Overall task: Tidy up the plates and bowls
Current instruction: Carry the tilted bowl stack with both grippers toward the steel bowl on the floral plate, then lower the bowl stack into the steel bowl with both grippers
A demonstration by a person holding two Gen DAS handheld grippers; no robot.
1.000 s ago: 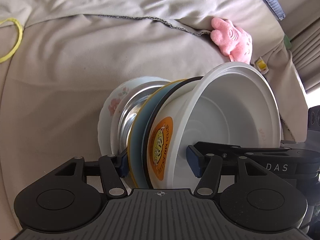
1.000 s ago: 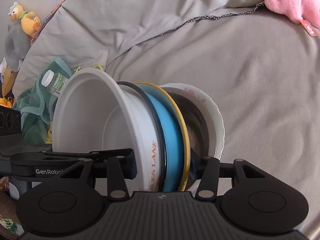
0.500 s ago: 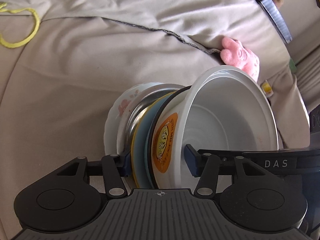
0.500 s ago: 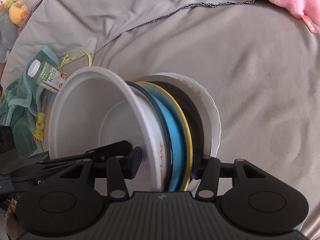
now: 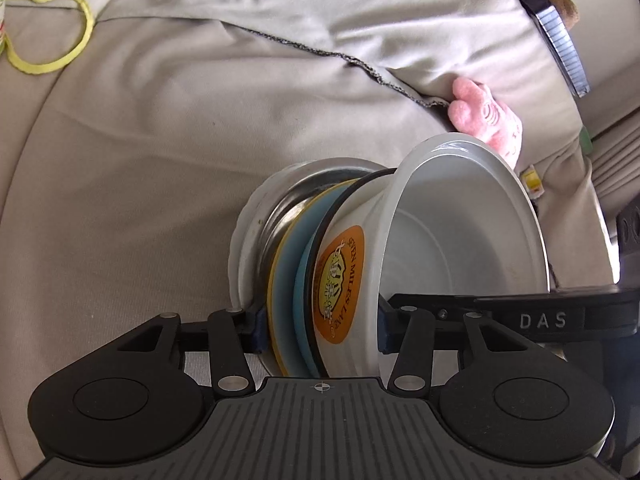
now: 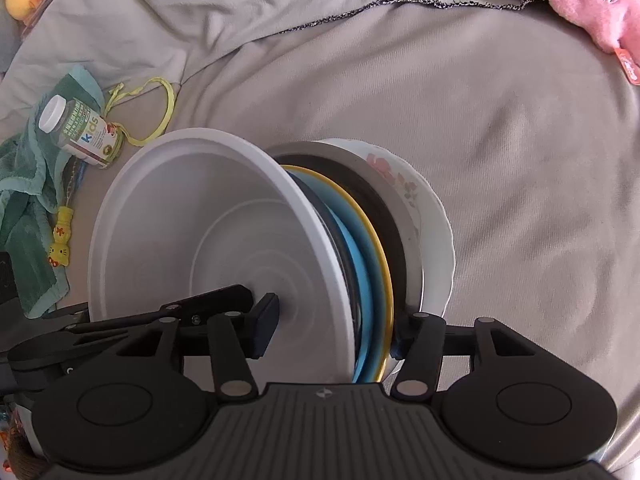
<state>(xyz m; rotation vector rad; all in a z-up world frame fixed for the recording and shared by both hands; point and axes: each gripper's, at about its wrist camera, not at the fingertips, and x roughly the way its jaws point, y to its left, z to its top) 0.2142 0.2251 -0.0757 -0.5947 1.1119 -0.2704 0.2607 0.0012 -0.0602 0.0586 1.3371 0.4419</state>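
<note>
Standing on edge, the nested stack of dishes (image 5: 320, 280) runs crosswise between both grippers. Left gripper (image 5: 322, 330) has been closing and clamps it; right gripper's (image 6: 332, 330) jaws have been easing apart, the inner one lifted off the white bowl (image 6: 224, 240).

A beige, wrinkled fabric bed cover (image 6: 500, 160) spreads ahead of the right tool (image 6: 332, 328). Far ahead to its right lies a pink plush toy (image 6: 592, 4). Ahead to its left lie a looped yellow ribbon (image 6: 160, 112), a white-capped vitamin bottle (image 6: 80, 132) and a crumpled green towel (image 6: 28, 208).
</note>
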